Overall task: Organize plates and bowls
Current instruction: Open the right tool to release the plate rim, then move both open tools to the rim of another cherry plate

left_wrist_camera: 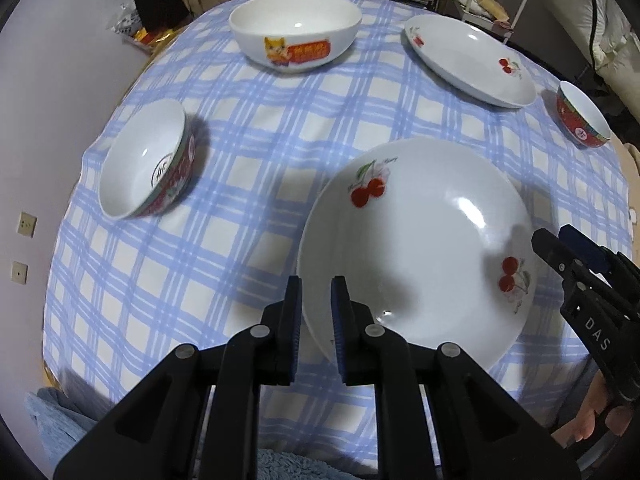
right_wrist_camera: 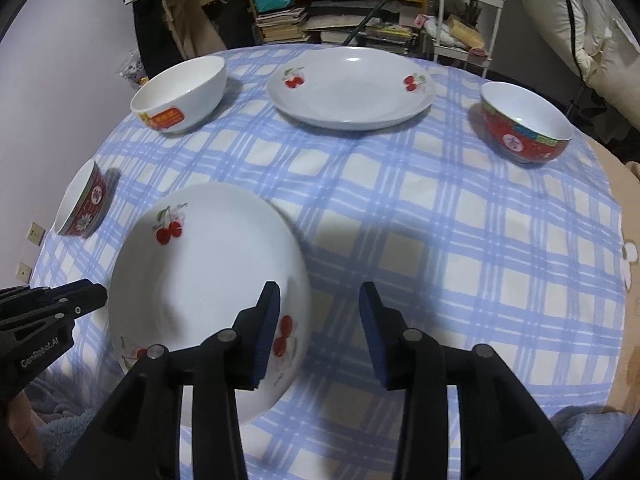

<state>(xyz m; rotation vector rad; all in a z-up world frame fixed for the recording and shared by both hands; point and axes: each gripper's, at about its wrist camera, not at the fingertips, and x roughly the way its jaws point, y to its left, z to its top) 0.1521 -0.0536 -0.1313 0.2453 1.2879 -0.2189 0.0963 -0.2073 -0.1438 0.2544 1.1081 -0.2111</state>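
Dishes on the bench, checked cloth, five pieces:

- Near cherry plate, lower left of the right wrist view, is sitting under both tools.
- Far cherry plate, top centre, is lying alone.
- White bowl, upper left, is standing alone.
- Two red bowls, one at upper right and one at the left edge, are standing well apart.

Progress, as judged: nothing is stacked or nested yet, so pairing the plates and gathering the bowls is all still waiting.

Tools:

- Right tool is standing fairly wide, straddling the near plate's right rim without pressing it.
- Left tool is showing a narrow gap with that plate's left rim in it. Whether its pads are pinching cannot be told.

Obscured:

- The tool bodies are covering the near plate's closest rim and the bench's front edge.
- The left red bowl is looking distorted at the frame edge.
- The bowl markings are staying unreadable.
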